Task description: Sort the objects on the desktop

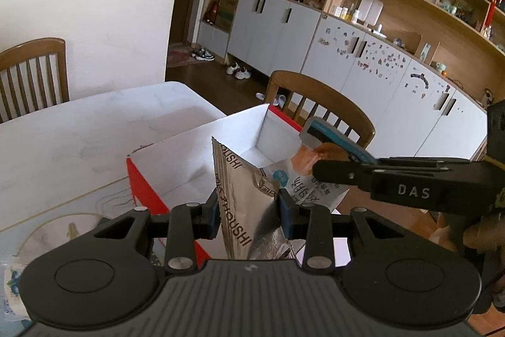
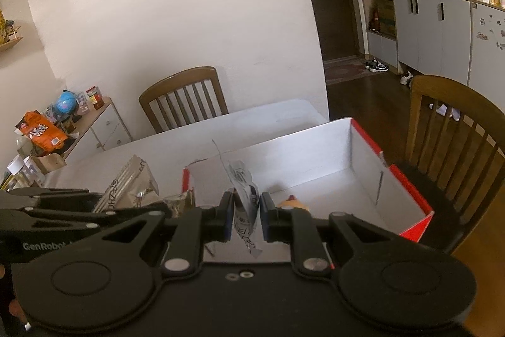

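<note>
My left gripper is shut on a crumpled silver foil snack bag that stands up between its pads. Just beyond it is an open box, red outside and white inside, on the white table. From the right my right gripper reaches in, shut on a white packet with an orange picture. In the right wrist view the right gripper pinches that thin white packet over the box. The left gripper holds the foil bag at its left.
Wooden chairs stand behind the table and at the box's right. A low side cabinet with snacks and jars lies far left. Grey cupboards and shelves line the far wall, with shoes on the floor.
</note>
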A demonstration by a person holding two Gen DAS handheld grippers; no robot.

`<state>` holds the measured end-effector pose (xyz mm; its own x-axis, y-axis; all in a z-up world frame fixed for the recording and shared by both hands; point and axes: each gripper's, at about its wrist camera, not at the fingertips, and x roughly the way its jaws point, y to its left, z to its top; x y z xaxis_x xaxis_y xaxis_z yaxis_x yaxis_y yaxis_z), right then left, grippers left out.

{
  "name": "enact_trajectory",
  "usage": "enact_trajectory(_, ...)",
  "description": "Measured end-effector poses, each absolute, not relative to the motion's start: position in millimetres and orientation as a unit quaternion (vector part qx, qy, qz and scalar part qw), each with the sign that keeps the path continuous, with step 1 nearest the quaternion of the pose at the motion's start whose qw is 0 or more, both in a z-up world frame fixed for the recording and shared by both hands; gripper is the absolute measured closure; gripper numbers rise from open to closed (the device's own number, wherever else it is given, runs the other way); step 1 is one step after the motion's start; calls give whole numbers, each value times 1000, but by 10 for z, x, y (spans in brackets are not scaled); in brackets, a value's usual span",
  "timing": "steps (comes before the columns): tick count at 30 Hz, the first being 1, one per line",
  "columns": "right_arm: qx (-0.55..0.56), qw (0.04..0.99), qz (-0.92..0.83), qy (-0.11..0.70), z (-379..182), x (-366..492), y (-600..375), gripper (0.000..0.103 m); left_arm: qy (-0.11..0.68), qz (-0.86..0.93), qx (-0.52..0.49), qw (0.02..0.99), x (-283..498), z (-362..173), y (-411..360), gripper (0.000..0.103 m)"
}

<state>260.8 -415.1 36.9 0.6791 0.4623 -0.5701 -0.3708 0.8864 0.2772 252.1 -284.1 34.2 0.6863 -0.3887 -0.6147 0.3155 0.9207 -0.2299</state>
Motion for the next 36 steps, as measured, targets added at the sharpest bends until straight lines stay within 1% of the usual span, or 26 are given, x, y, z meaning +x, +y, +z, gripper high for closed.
enact_trajectory(16,45,919,198,339,178,3118,-4461,86,402,-163,-32,900,2963,-9,-3151,68)
enact_trajectory(28,17,909,191,371,-192,3576,-4399,86,451,-144,13,881,3269,-277,-3386,68)
enact_trajectory(36,3,894,202,400,-381,3842,-4313,86,489,-135,-3,862,3433,-474,-3354,68)
